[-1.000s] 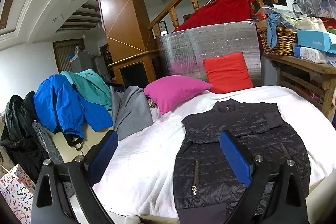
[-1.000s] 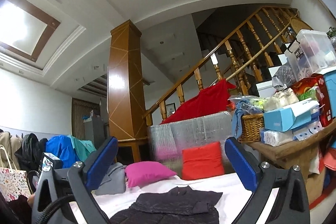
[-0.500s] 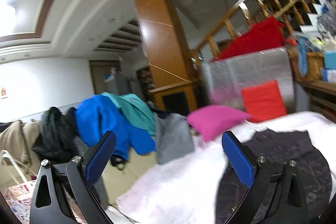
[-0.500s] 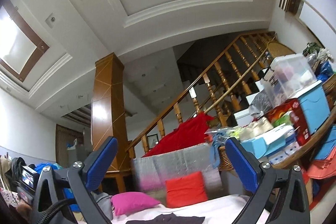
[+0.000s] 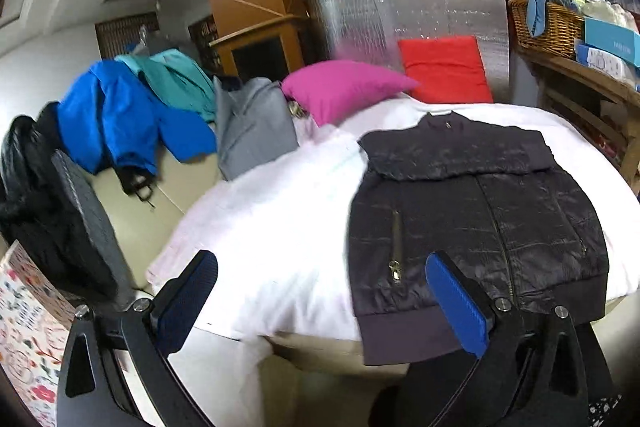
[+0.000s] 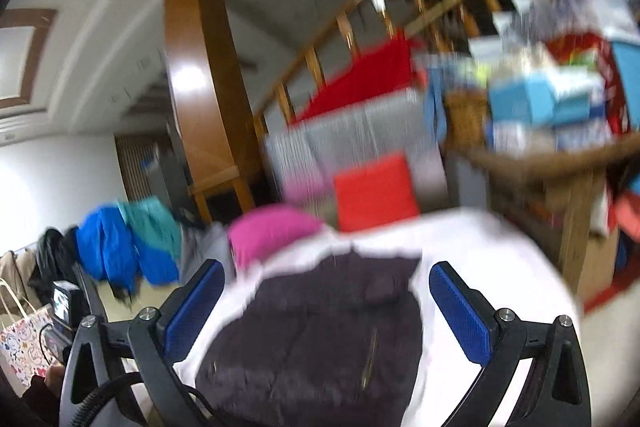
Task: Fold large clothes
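Jacket: black jacket (image 5: 476, 211), flat on white blanket (image 5: 280, 211), sleeves folded in.
L tongs (image 5: 320, 303): spread wide, holding nothing.
R tongs (image 6: 326, 315): spread wide, holding nothing.

Soft indoor light; right wrist view motion-blurred.

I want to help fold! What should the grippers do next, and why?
Probably lower both open grippers, left and right, to the jacket's bottom hem. It lies flat on the white blanket, sleeves already folded across, and neither gripper touches it yet.
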The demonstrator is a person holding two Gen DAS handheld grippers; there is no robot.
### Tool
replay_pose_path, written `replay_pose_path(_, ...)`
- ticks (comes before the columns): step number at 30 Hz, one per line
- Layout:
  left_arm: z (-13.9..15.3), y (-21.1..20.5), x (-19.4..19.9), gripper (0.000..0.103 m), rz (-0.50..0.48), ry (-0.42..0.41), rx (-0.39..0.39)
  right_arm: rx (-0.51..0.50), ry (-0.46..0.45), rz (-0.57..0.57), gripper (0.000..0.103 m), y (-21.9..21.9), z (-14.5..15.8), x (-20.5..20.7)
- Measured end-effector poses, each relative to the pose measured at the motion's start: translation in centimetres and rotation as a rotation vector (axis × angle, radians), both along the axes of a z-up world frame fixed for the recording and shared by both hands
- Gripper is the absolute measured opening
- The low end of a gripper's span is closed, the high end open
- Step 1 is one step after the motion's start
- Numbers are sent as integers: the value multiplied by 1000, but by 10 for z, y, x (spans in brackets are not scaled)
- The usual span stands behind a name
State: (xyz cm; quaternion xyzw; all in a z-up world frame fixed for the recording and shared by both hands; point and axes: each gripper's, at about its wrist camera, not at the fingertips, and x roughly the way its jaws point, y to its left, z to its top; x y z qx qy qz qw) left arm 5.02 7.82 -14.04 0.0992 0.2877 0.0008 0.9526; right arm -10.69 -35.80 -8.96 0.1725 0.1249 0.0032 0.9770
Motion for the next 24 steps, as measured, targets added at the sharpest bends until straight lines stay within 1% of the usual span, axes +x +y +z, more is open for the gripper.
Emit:
replay_pose_path(3,-5,-3,6,103,16,1,3,-40,145,1,103,9,-35,28)
replay_pose_path(5,-7,-4,4,103,24,-7,10,-40,192,13,103,11,-52,38)
replay_pose_path(7,-6,-2,4,103,35,-23,22,-36,204,22,103,13,-61,40)
replay_pose_path(10,-7,-4,0,103,41,-33,28,-62,195,29,103,21,-62,40)
replay_pose_path(12,-9,-5,3,103,45,-27,30,-83,192,31,103,23,-60,42)
replay_pose_path(15,-16,-7,10,103,49,0,33,-101,229,15,103,29,-67,55)
replay_pose_path(17,-23,-9,16,103,48,23,34,-79,269,3,103,24,-80,64)
replay_pose_path(20,-35,-18,27,103,31,51,55,-18,325,-11,103,9,-102,80)
replay_pose_path(22,-46,-27,46,103,15,94,66,6,356,-41,103,-2,-113,94)
replay_pose_path(24,-58,-36,68,103,-3,151,55,49,363,-52,103,-13,-119,107)
